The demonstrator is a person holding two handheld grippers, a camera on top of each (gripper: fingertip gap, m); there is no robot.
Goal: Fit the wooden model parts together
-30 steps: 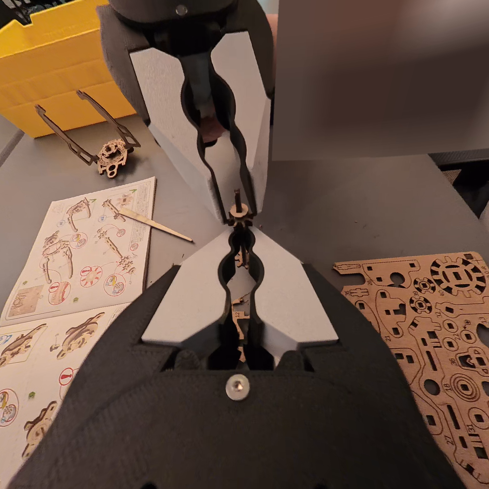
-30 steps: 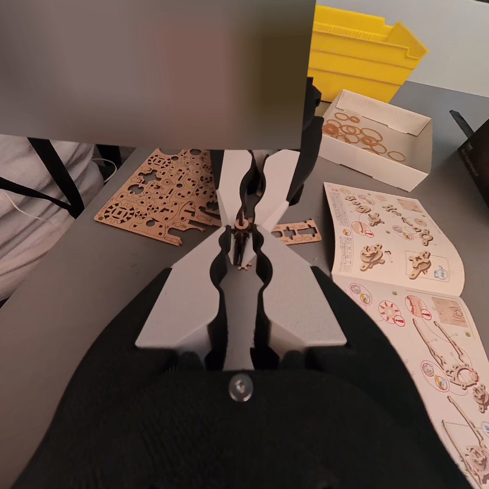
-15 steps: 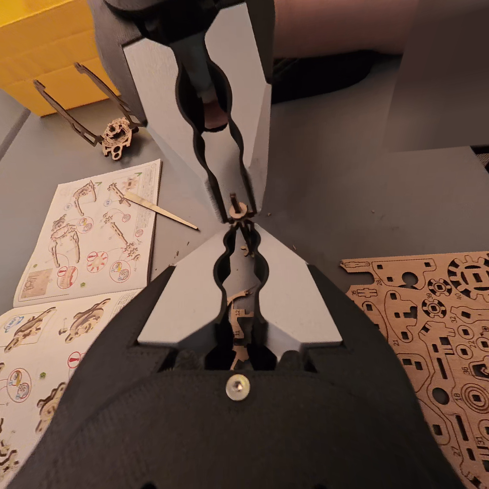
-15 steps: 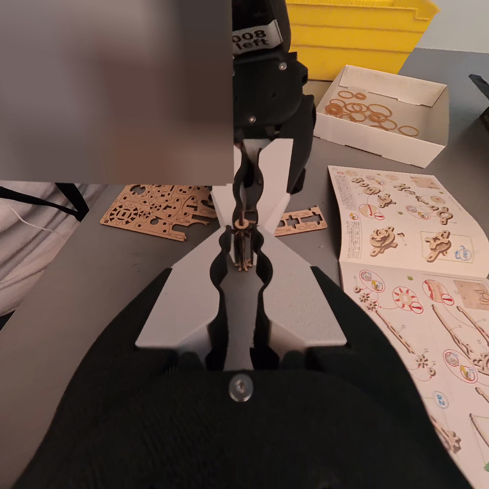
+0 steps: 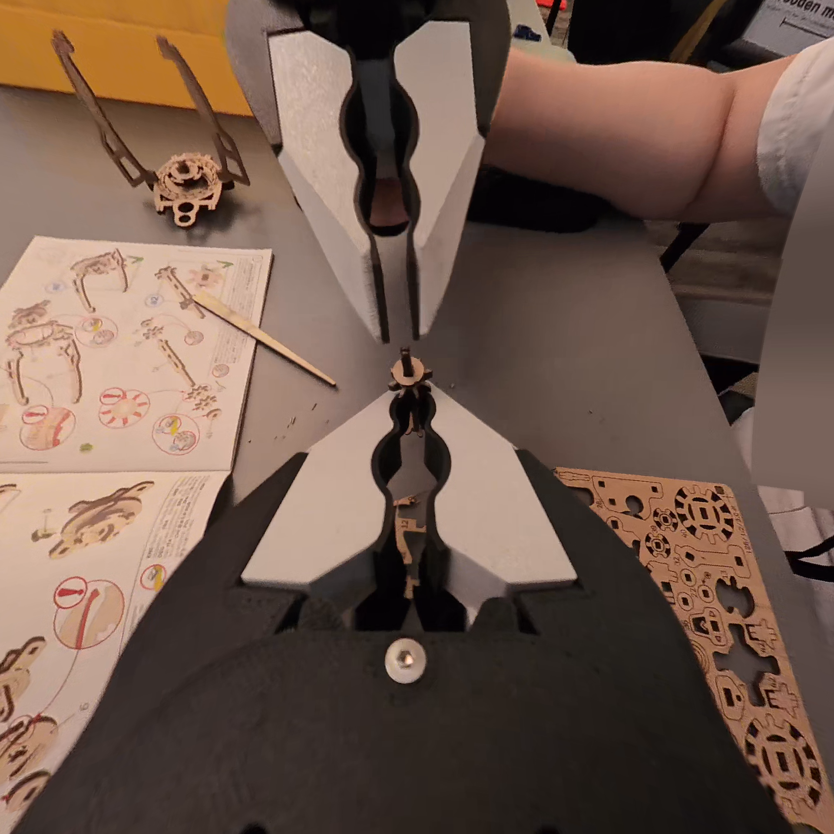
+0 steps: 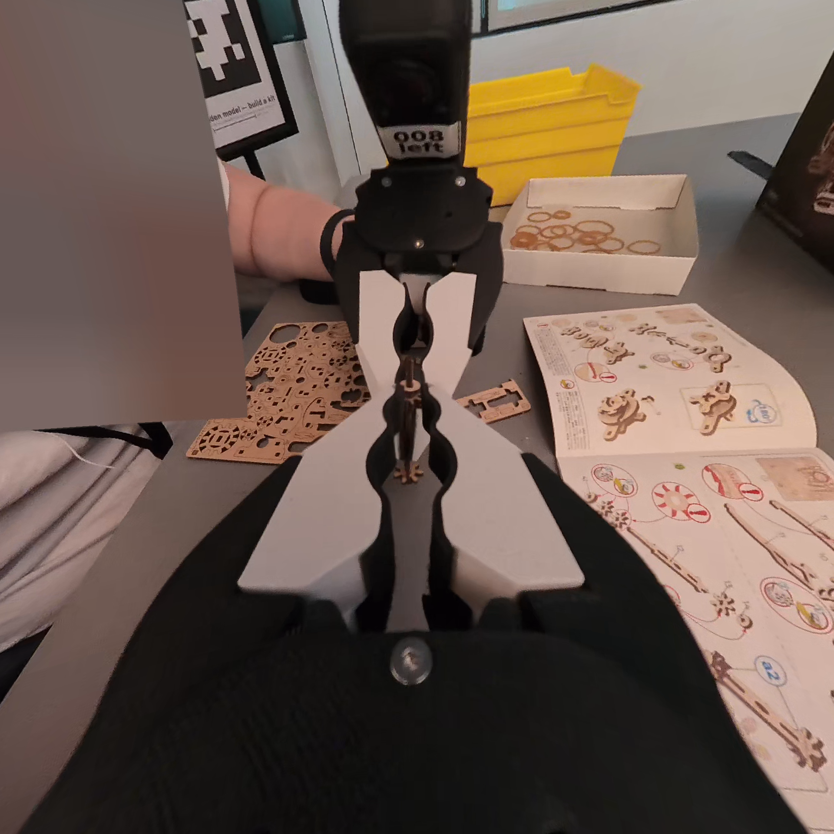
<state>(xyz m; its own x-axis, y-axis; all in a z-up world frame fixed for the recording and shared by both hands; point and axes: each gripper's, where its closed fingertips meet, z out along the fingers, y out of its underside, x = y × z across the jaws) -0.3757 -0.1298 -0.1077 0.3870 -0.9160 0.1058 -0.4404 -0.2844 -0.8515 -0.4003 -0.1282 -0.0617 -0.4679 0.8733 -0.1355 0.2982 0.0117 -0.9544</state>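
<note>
My left gripper is shut on a small wooden axle that carries a toothed gear and a round washer near its free end. The axle's tip pokes out past the fingertips. My right gripper faces it tip to tip, a short way off the axle's end, jaws slightly apart with nothing between them. In the right wrist view the axle shows through the gap of my right gripper, with a second small gear at its lower end. The left gripper stands behind it.
A laser-cut parts sheet lies right, an open instruction booklet left with a thin wooden stick on it. A part-built model with two long arms sits before a yellow bin. A white box of rings stands behind. The left gripper's tips are roughly 5 cm from the right gripper's.
My right gripper has drawn back off the axle's tip, which it straddled before; a gap now shows between them. My left gripper still holds the axle. Both views have tilted up.
</note>
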